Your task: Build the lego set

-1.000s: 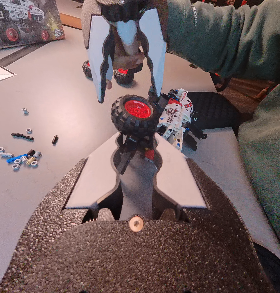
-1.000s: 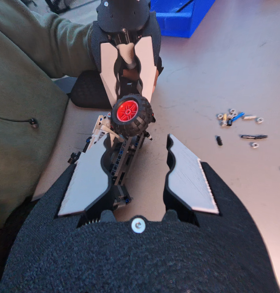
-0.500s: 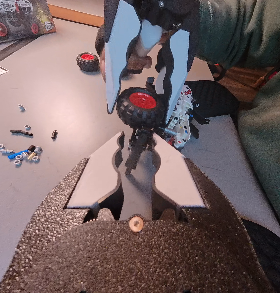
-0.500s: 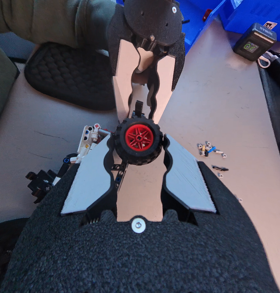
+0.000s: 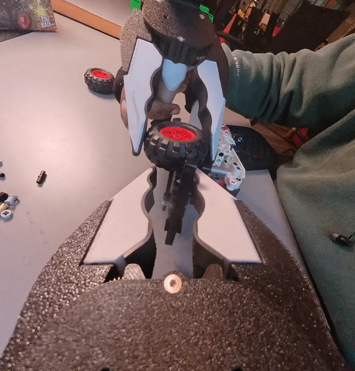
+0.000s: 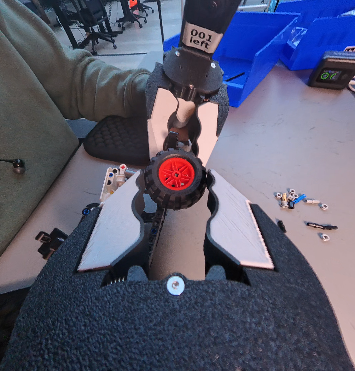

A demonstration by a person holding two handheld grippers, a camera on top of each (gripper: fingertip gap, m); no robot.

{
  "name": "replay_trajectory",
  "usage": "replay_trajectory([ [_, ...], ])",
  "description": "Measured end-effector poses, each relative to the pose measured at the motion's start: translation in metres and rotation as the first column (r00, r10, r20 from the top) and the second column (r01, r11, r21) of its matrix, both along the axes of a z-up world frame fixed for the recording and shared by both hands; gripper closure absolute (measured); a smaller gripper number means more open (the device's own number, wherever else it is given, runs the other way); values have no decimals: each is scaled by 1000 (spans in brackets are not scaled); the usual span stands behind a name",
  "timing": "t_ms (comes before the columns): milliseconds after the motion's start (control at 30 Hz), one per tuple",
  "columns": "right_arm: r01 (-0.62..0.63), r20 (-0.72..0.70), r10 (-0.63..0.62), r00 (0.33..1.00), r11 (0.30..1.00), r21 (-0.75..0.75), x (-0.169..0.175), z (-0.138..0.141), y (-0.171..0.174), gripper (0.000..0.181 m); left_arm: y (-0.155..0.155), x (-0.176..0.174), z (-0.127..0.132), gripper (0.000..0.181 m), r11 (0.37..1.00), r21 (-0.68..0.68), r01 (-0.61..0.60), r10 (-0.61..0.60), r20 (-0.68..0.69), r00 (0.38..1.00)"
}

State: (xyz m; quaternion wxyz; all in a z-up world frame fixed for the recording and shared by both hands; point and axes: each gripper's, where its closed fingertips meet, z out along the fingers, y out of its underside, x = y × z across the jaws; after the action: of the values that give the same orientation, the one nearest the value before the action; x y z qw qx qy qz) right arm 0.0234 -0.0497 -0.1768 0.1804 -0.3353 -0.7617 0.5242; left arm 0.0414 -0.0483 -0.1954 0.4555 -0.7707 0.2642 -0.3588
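The left gripper (image 5: 173,176) pinches the black frame (image 5: 173,208) of the truck. On top sits the wheel (image 6: 175,178). The right gripper (image 6: 173,174) is wide around it, maybe just touching. Next: squeeze the wheel and push it on firmly.

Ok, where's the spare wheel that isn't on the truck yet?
In the left wrist view the spare wheel lies on the grey table, upper left, just behind the right gripper.
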Motion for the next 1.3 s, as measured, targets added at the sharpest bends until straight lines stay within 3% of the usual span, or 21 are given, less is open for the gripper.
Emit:
replay_trajectory([
  [300,-19,-97,17,995,1000,-13,8,10,-9,122,-11,11,9,163,994,70,83,-85,26,996],
  [500,-35,-170,41,985,999,37,12,14,-14,120,-11,13,12,168,989,139,58,-57,-14,998],
  [767,50,-231,-19,973,990,131,14,17,-13,119,-4,21,16,168,971,239,23,-9,-58,998],
  [900,69,-209,-41,977,990,126,14,18,-11,120,-2,20,14,169,978,208,4,11,-71,997],
  [1167,88,-232,-95,968,995,-41,7,23,-2,129,4,12,8,170,991,128,-46,51,-35,998],
  [1200,85,-251,-100,963,994,-67,8,28,-3,141,5,9,3,170,993,101,-56,60,-40,997],
  [1233,95,-362,-199,911,954,-285,12,70,12,181,4,7,-2,170,996,73,-52,55,-39,998],
  [1267,82,-380,-232,895,925,-371,21,96,32,181,3,7,0,170,995,85,-48,52,-35,998],
  [1300,153,-385,-252,888,951,-269,23,100,45,181,1,11,3,170,993,115,-38,44,-46,998],
])
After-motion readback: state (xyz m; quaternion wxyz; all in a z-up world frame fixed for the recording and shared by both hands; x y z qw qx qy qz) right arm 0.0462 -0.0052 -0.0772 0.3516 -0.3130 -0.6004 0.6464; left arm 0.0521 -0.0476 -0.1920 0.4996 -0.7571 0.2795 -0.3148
